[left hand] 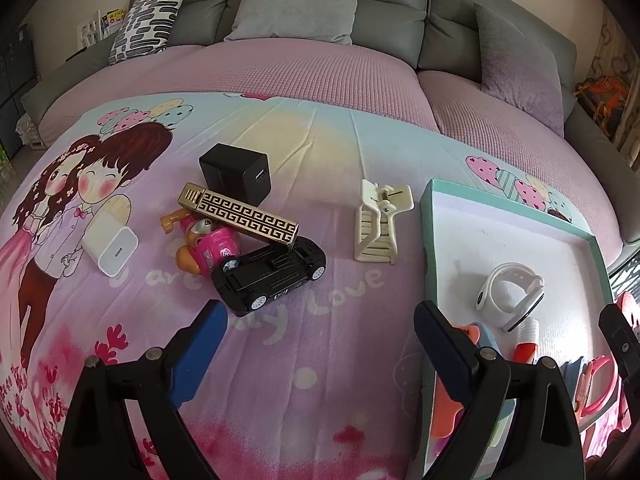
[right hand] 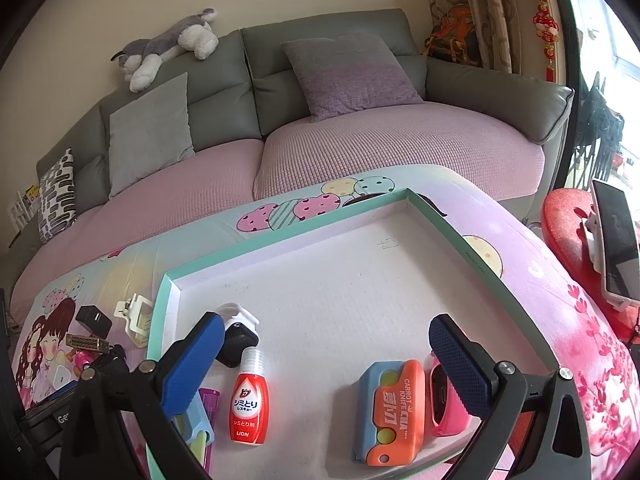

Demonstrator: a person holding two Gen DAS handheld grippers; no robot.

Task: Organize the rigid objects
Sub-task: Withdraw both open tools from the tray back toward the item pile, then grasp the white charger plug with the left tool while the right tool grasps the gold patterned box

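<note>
A cluster of rigid objects is seen on the cartoon-printed cloth [left hand: 320, 380] that covers the bench: a black toy car [left hand: 269, 277] lies at the near edge of the pile; a gold fret-patterned bar [left hand: 239, 214] rests tilted, one end on the car's roof; a pink toy figure [left hand: 208, 245] is pressed against the car's left side, beneath the bar; a black cube charger [left hand: 235, 173] stands just behind the bar; a white charger [left hand: 111, 247] lies apart to the left; a cream hair claw clip [left hand: 380, 221] lies between the pile and the tray. The teal-rimmed tray [right hand: 280, 236] is placed to the right, its white floor partly filled; a white watch [left hand: 510, 294] with a dark face sits near its left wall; a red stain-remover bottle [right hand: 249, 404] lies just beside the watch; an orange-and-blue carrot knife [right hand: 390, 412] lies further right, with a pink band [right hand: 446, 412] touching its right side. The left gripper [left hand: 316, 324] is held above the cloth just in front of the car, jaws wide apart, nothing between them; the right gripper [right hand: 326, 340] is held over the tray's near half, jaws likewise spread and empty. A grey sofa [right hand: 320, 64] with cushions is noted behind; a plush husky [right hand: 168, 46] lies on its backrest.
</note>
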